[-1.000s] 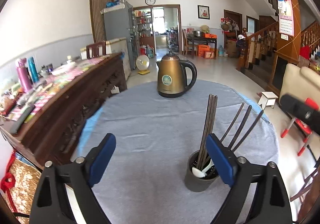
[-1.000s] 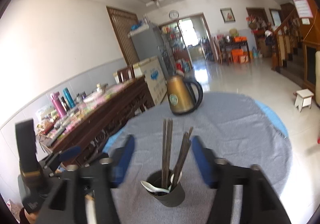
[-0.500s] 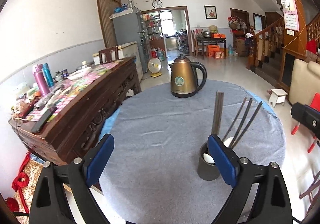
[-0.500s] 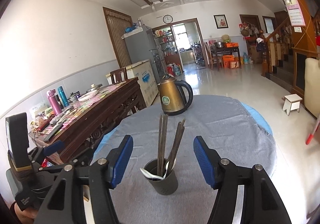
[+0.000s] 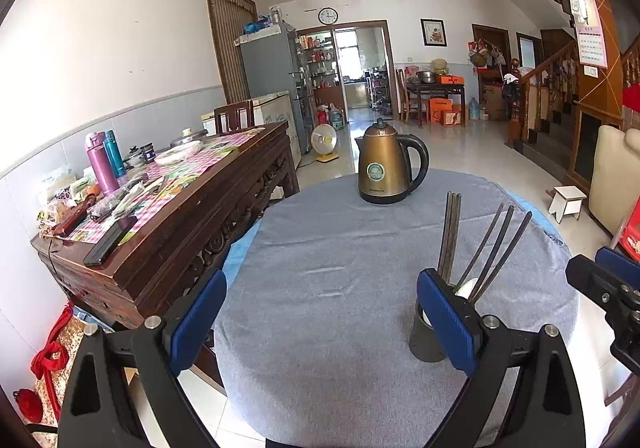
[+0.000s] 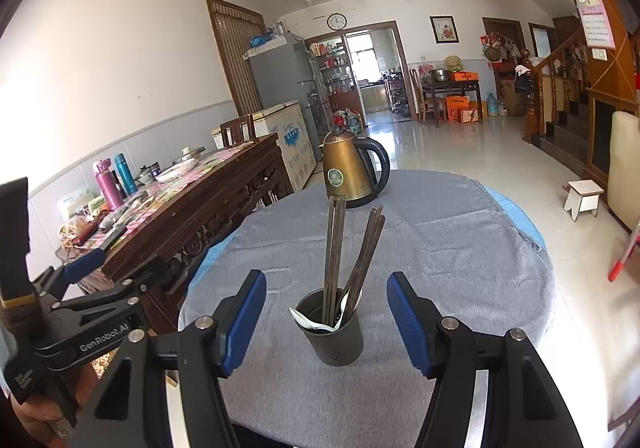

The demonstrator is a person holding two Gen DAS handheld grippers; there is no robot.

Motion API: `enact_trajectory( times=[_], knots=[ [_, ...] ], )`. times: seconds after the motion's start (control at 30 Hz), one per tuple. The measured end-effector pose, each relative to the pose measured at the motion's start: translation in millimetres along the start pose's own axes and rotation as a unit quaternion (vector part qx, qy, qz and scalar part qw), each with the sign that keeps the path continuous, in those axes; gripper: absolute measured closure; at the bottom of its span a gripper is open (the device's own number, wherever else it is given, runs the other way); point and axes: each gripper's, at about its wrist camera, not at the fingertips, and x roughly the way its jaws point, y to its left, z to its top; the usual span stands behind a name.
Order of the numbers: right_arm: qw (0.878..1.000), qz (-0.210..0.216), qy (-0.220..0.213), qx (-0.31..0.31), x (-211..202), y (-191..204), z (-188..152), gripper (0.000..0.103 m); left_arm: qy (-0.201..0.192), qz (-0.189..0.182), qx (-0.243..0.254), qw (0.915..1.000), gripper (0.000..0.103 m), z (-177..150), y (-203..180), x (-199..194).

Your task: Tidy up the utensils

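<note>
A dark grey utensil cup (image 6: 333, 332) stands near the front of the round table. It holds several dark chopsticks (image 6: 334, 248) and white spoons (image 6: 306, 322). In the left wrist view the cup (image 5: 426, 336) is partly hidden behind my right-hand finger pad. My right gripper (image 6: 326, 322) is open and empty, its blue pads either side of the cup, held back from it. My left gripper (image 5: 322, 322) is open and empty, to the left of the cup over bare cloth. The left gripper also shows in the right wrist view (image 6: 92, 288).
A bronze electric kettle (image 5: 386, 167) stands at the far side of the table, which has a grey cloth (image 5: 340, 288). A cluttered dark wooden sideboard (image 5: 172, 215) runs along the left. A white stool (image 5: 568, 199) and stairs are at the right.
Both grippers have pulled back and up from the cup, so more of the table and room shows. Both stay open. The cup and utensils have not moved.
</note>
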Motion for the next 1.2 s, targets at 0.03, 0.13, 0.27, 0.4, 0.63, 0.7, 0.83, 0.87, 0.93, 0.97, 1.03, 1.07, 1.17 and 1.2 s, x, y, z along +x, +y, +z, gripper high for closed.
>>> enact_trajectory(
  times=[0.03,0.13,0.27,0.4,0.63,0.7,0.83,0.87,0.93,0.97,1.03,1.07,1.17,1.2],
  knots=[
    [1.000,-0.004,-0.004,-0.002,-2.2,1.0,0.7,0.036,-0.001,0.001,-0.001,1.0000,0.007,0.3,0.6,-1.2],
    [1.000,-0.007,-0.016,0.000,-11.0,1.1,4.3,0.036,-0.002,-0.001,-0.006,1.0000,0.007,1.9,2.8,-4.6],
    [1.000,-0.020,-0.018,0.003,-13.7,5.6,8.2,0.036,-0.005,0.003,-0.014,0.9999,0.007,3.0,5.7,-8.9],
    [0.999,-0.045,-0.016,0.015,-14.2,6.7,6.7,0.036,-0.010,0.008,-0.020,0.9997,0.007,3.9,8.2,-13.2],
    [0.996,-0.080,-0.018,0.022,-16.9,12.0,3.8,0.036,-0.014,0.010,-0.030,0.9994,0.007,3.7,11.6,-16.7],
    [0.996,-0.081,-0.015,0.023,-14.9,14.7,2.3,0.036,-0.014,0.009,-0.030,0.9994,0.007,3.5,11.5,-17.5],
    [0.997,-0.079,-0.013,0.013,-13.4,23.9,-0.7,0.036,-0.014,0.009,-0.030,0.9994,0.007,3.4,11.4,-18.6],
    [0.997,-0.079,-0.014,0.009,-13.7,26.4,-1.0,0.036,-0.014,0.010,-0.031,0.9994,0.007,3.3,11.6,-18.8],
    [0.996,-0.083,-0.017,0.004,-13.7,28.7,-0.8,0.036,-0.015,0.010,-0.034,0.9993,0.007,2.5,13.6,-18.5],
    [0.996,-0.084,-0.016,0.004,-12.9,29.2,-0.8,0.036,-0.015,0.010,-0.035,0.9992,0.007,2.5,13.9,-18.7],
    [0.997,-0.082,-0.013,0.007,-11.6,28.3,-0.7,0.036,-0.015,0.011,-0.037,0.9991,0.007,2.4,14.9,-19.2],
    [0.997,-0.082,-0.011,0.008,-10.5,27.4,-0.7,0.036,-0.016,0.011,-0.038,0.9991,0.007,2.4,15.6,-19.5],
    [0.997,-0.082,-0.008,0.005,-8.1,28.4,-0.9,0.036,-0.016,0.011,-0.038,0.9991,0.007,2.2,15.6,-19.8],
    [0.997,-0.081,-0.007,0.004,-7.5,29.0,-1.1,0.036,-0.016,0.011,-0.038,0.9991,0.007,2.2,15.3,-19.8]
  ],
)
